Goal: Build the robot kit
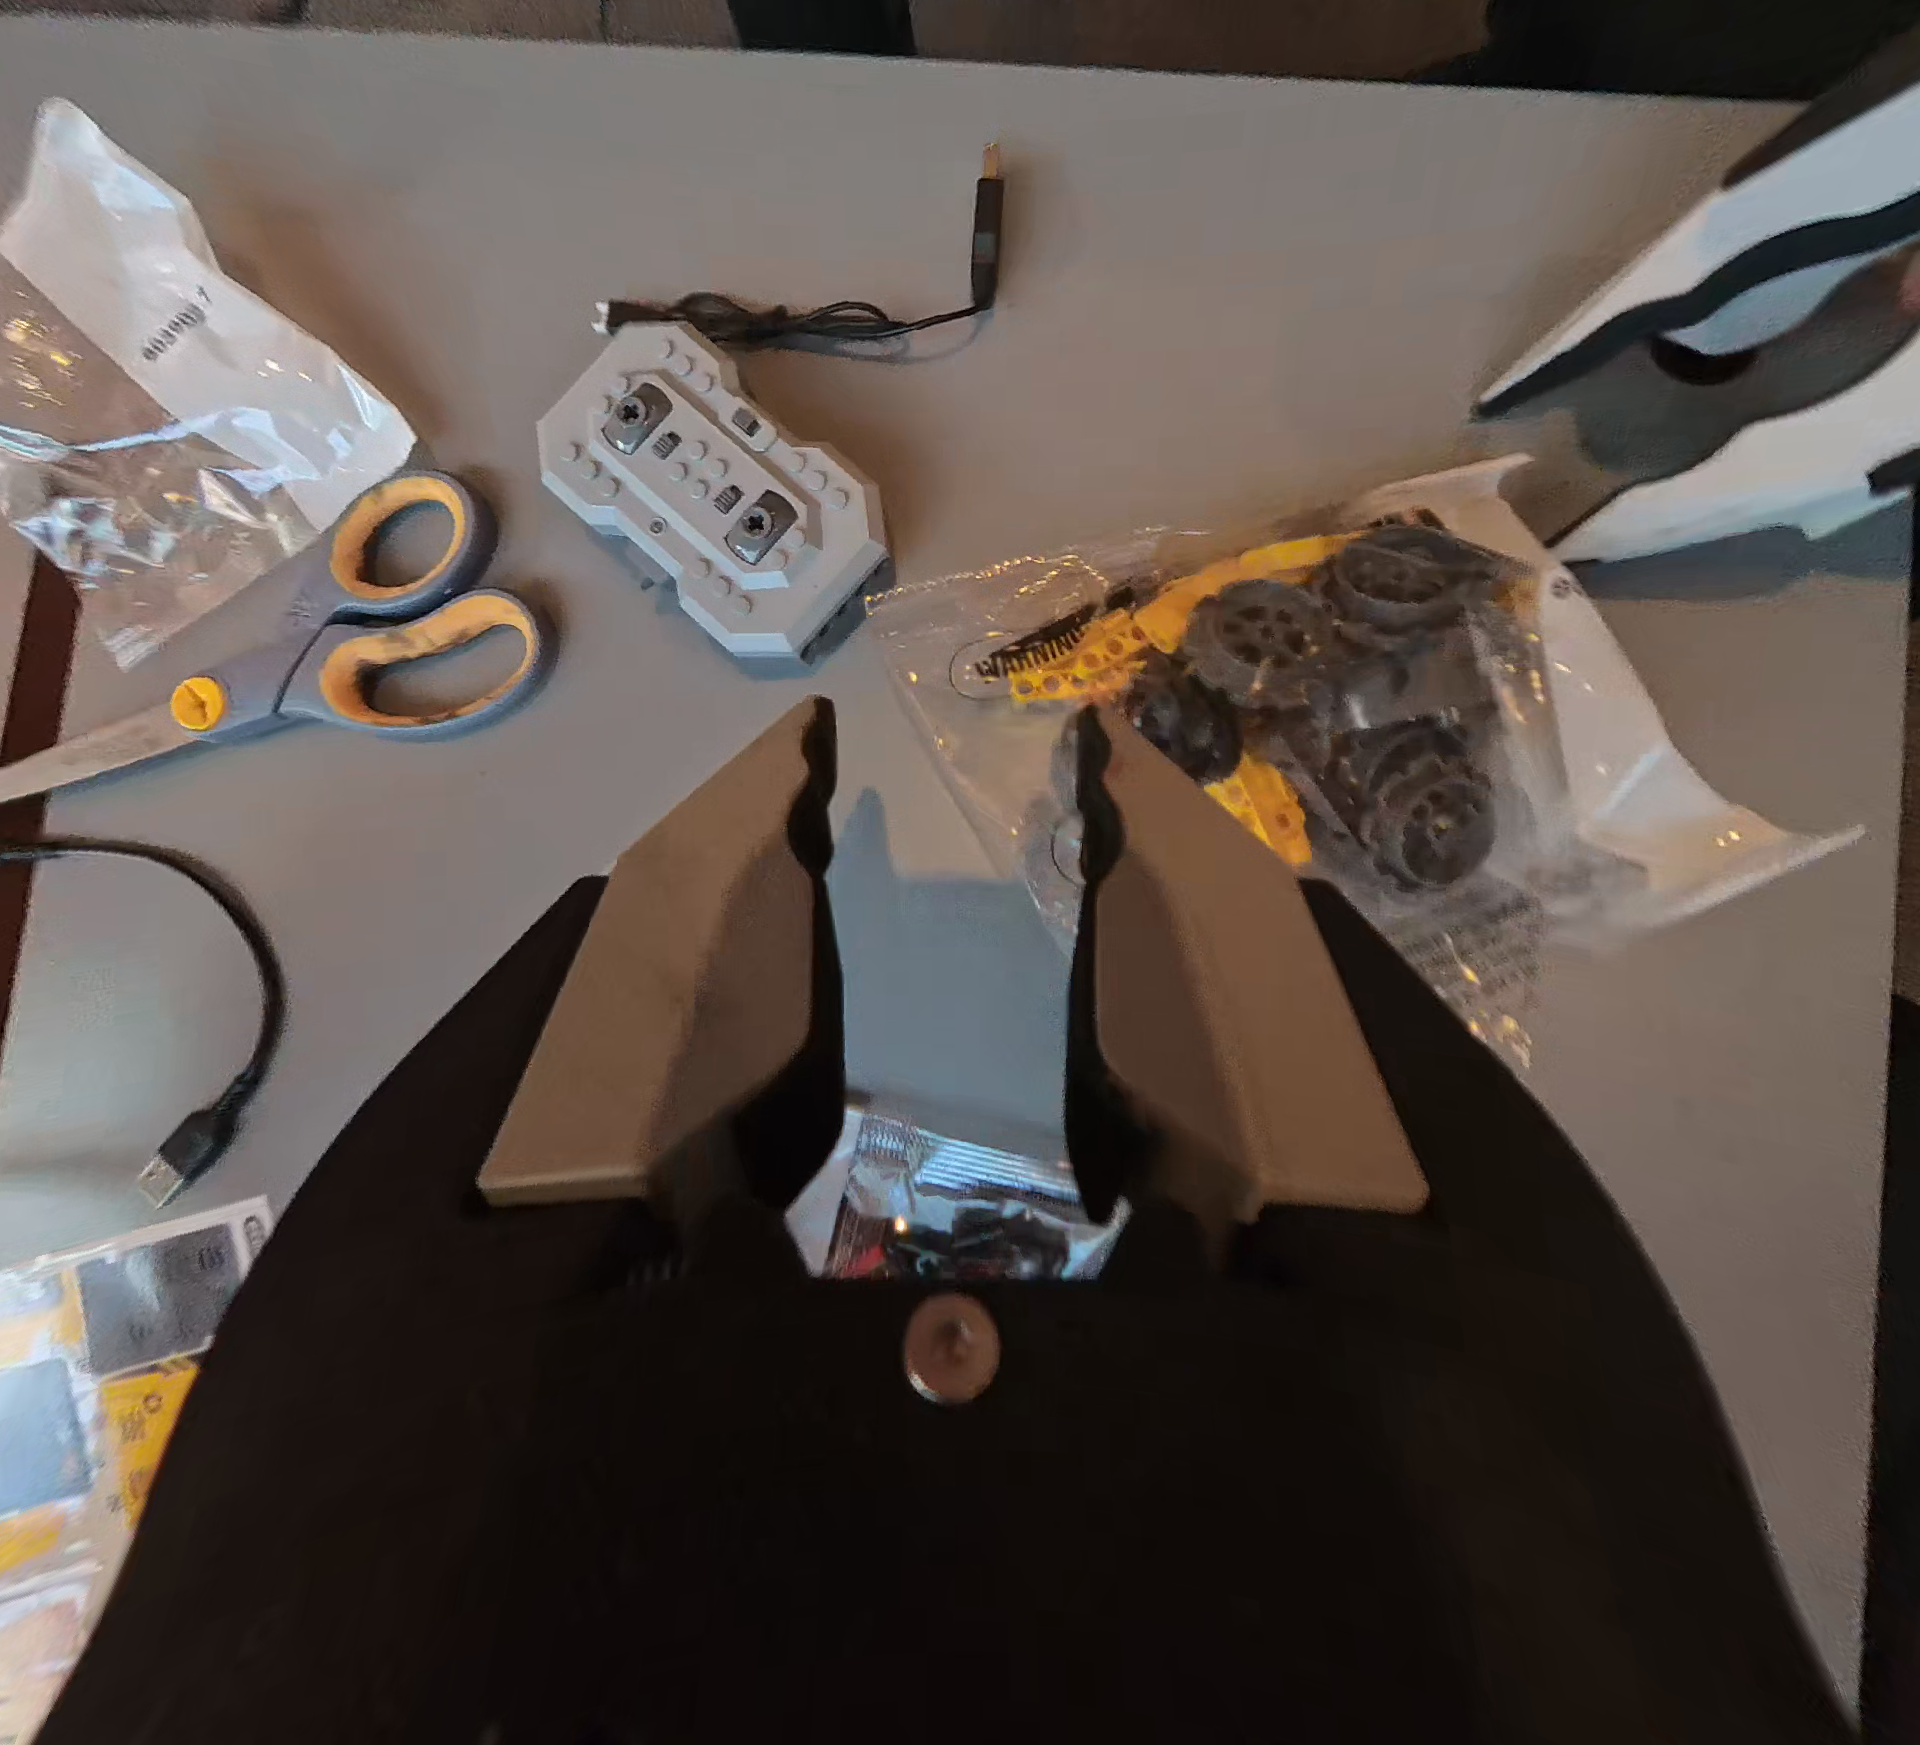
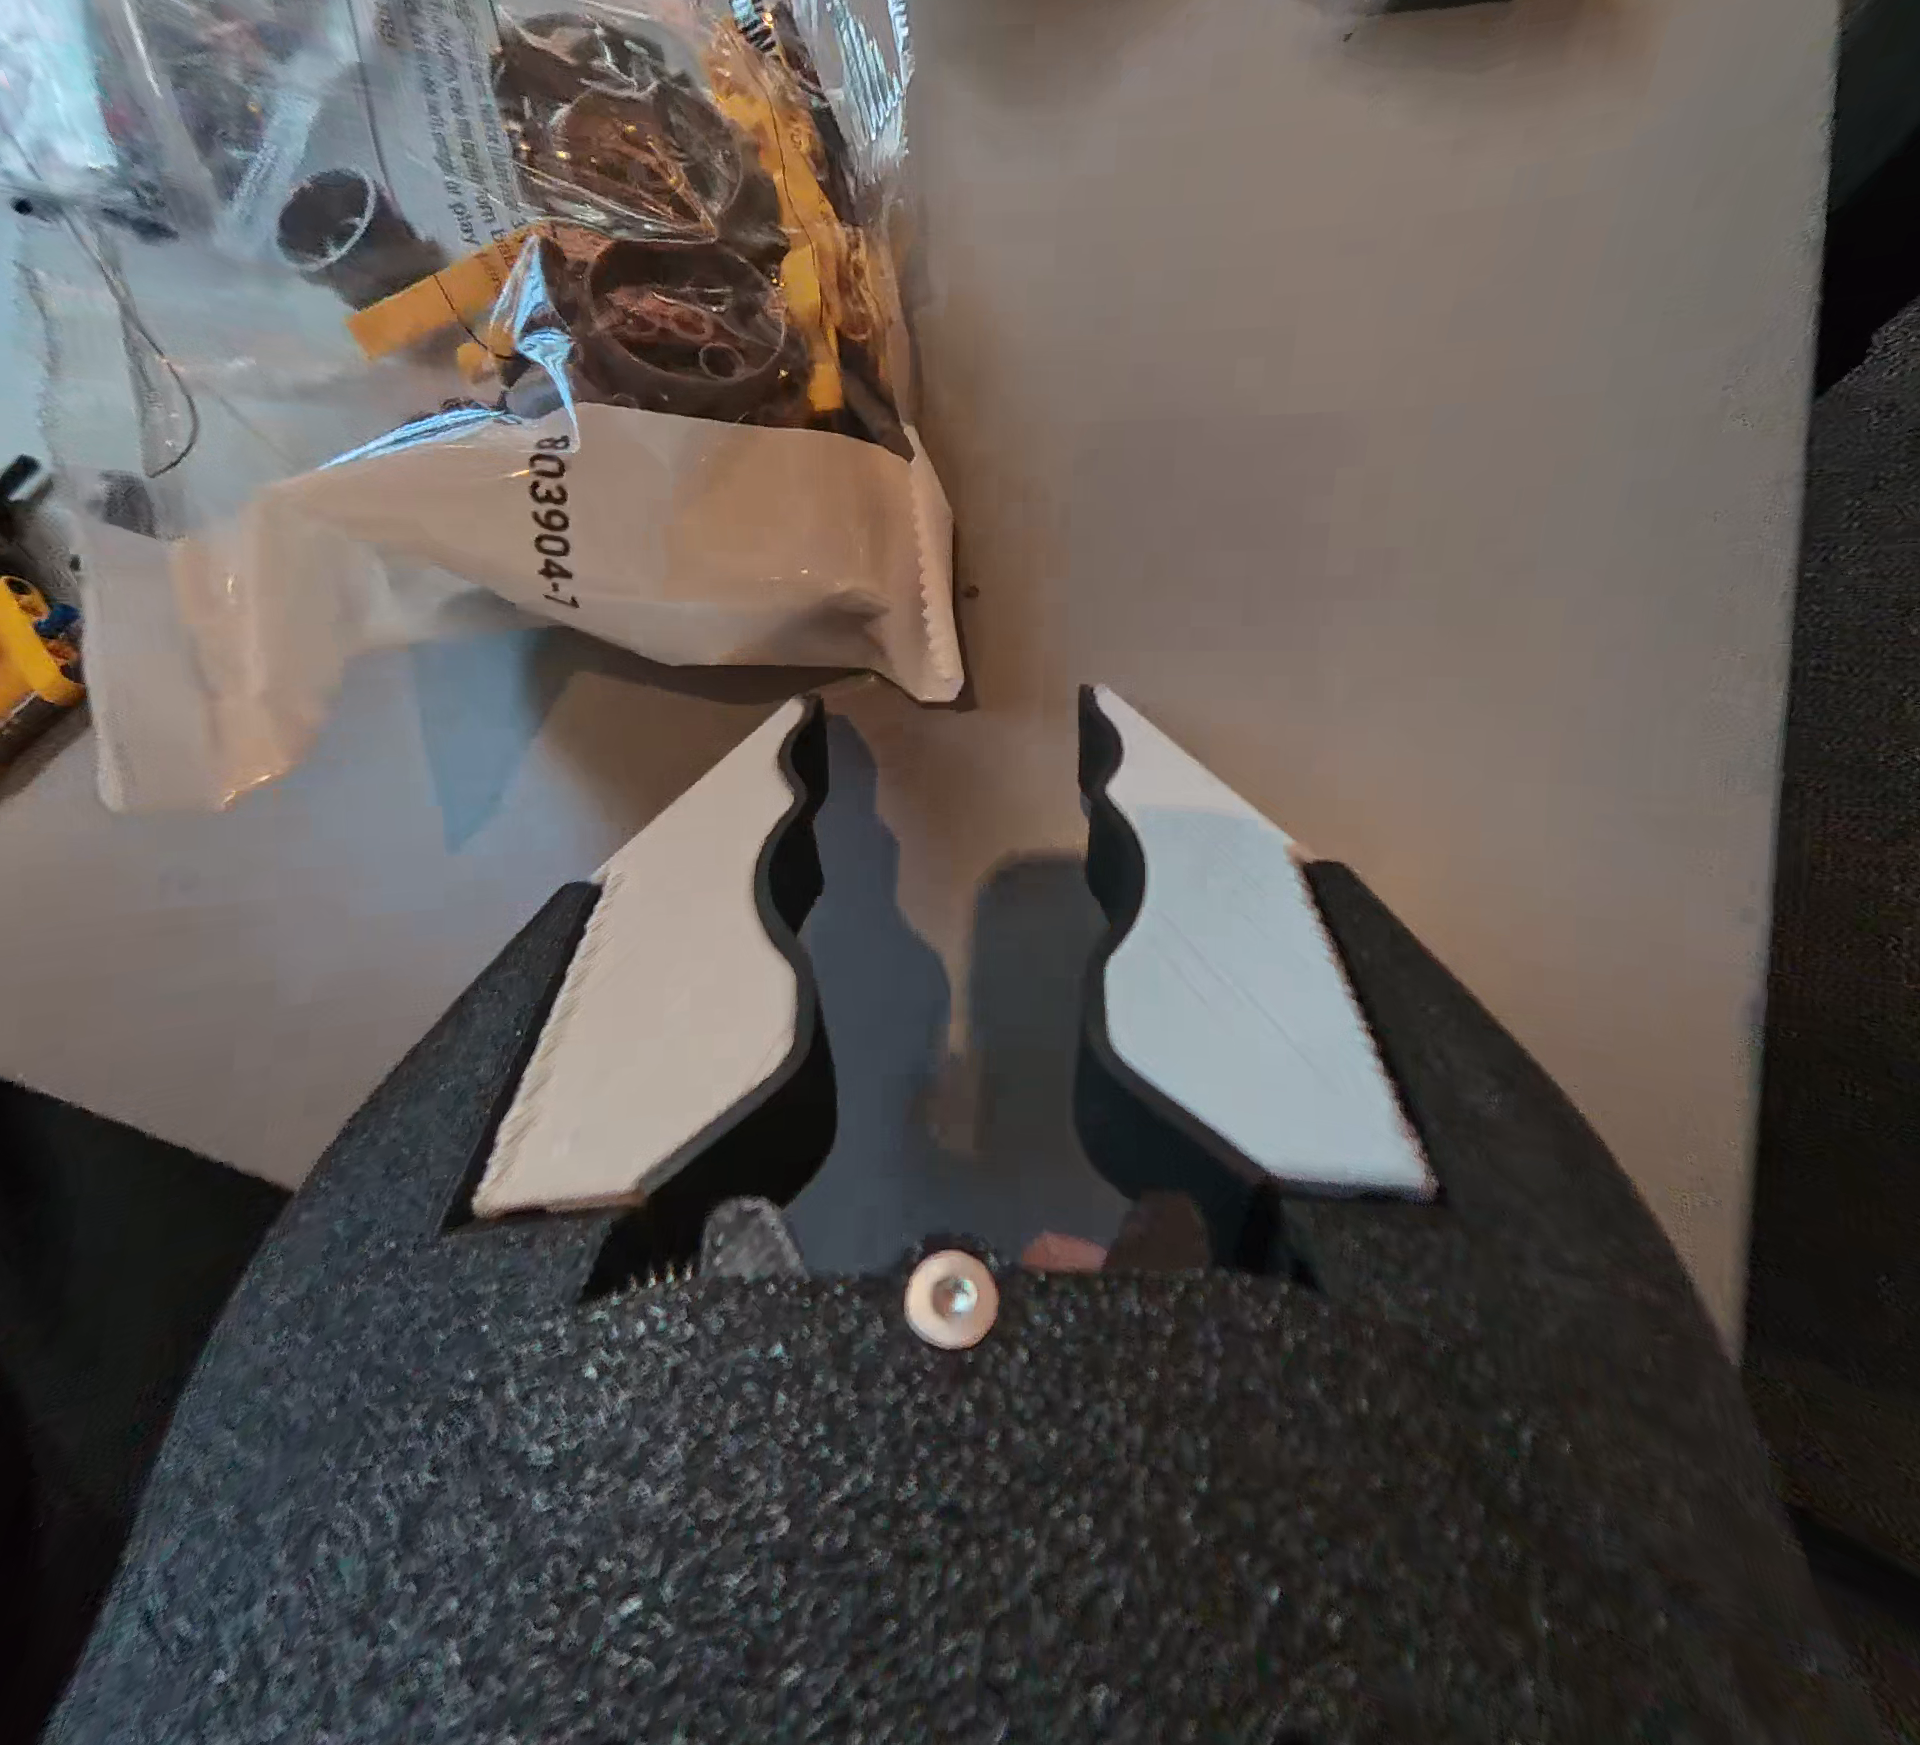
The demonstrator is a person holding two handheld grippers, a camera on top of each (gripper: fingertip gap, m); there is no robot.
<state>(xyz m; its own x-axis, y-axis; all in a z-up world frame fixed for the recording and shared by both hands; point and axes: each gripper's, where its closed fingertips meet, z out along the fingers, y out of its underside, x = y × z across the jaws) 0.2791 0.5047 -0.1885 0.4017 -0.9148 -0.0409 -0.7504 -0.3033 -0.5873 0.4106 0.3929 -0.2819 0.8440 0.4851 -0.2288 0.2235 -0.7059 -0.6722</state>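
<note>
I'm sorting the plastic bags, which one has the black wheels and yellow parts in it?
The clear bag of wheels right of the left gripper, beside the grey controller. The bag above the scissors looks nearly empty.

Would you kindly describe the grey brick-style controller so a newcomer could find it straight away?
Start at the grey table in the left wrist view and find the scissors with orange-lined handles. Just right of them, below a thin black cable, lies the controller. It is the only studded light-grey block, with two cross-marked dials on top.
</note>
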